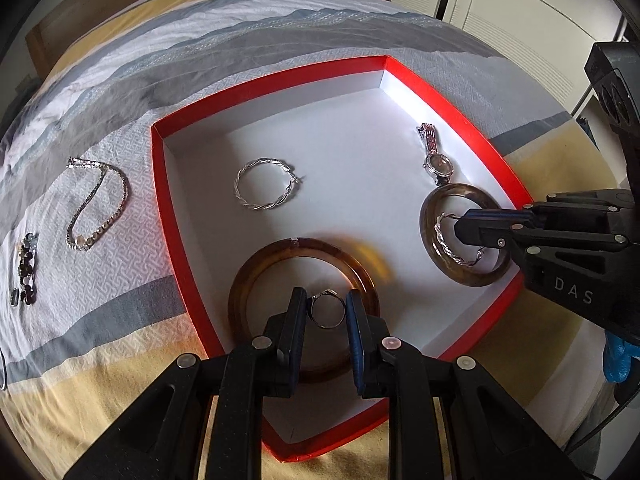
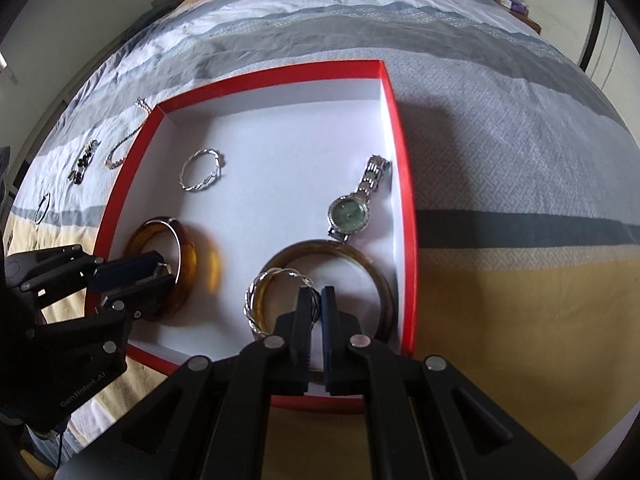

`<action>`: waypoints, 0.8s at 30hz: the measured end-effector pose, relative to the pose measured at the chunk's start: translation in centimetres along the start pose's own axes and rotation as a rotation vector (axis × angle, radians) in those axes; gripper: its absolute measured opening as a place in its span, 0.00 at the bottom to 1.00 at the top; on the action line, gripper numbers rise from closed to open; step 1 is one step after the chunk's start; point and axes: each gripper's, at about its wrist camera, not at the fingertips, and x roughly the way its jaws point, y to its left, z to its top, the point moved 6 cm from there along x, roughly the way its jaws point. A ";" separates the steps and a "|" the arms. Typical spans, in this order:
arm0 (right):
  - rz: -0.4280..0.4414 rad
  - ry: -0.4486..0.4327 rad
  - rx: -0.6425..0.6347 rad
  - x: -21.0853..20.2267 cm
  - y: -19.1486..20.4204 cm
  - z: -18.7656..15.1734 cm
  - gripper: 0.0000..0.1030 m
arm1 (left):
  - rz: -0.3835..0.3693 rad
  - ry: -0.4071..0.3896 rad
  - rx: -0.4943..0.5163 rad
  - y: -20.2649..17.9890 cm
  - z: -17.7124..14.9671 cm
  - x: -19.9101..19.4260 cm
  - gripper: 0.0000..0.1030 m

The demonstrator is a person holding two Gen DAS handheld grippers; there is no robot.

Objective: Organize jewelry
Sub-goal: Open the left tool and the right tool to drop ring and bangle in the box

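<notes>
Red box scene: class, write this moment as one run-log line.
left hand-held gripper: holds ring | right hand-held gripper: grips twisted silver hoop | red box: watch, bangles inside

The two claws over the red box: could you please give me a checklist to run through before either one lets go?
1. Left claw has the small ring between its fingers: ok.
2. Ring is over the inside of the amber bangle: ok.
3. Right claw shut on the twisted silver hoop: ok.
4. Hoop sits within the brown bangle: ok, though whether it rests on the box floor: cannot tell.
5. Watch lies clear of both claws: ok; its lower end appears to touch the brown bangle.
6. All jewelry is inside the red box: not ok, the necklace and dark beads lie on the bedspread.
</notes>
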 end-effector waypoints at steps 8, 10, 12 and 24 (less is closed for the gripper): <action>0.001 0.017 -0.003 0.0 0.0 0.1 0.05 | 0.008 -0.002 -0.023 0.2 -0.2 -0.3 0.27; -0.007 0.017 0.007 -0.1 -0.1 0.0 0.05 | 0.003 -0.002 -0.027 0.1 -0.2 -0.6 0.30; -0.004 0.011 0.018 -0.4 -0.3 -0.1 0.06 | 0.017 -0.011 -0.023 0.1 -0.3 -1.1 0.36; 0.023 -0.111 0.098 -6.3 -0.1 -0.3 0.23 | 0.056 -0.125 -0.023 -1.2 -0.2 -7.8 0.57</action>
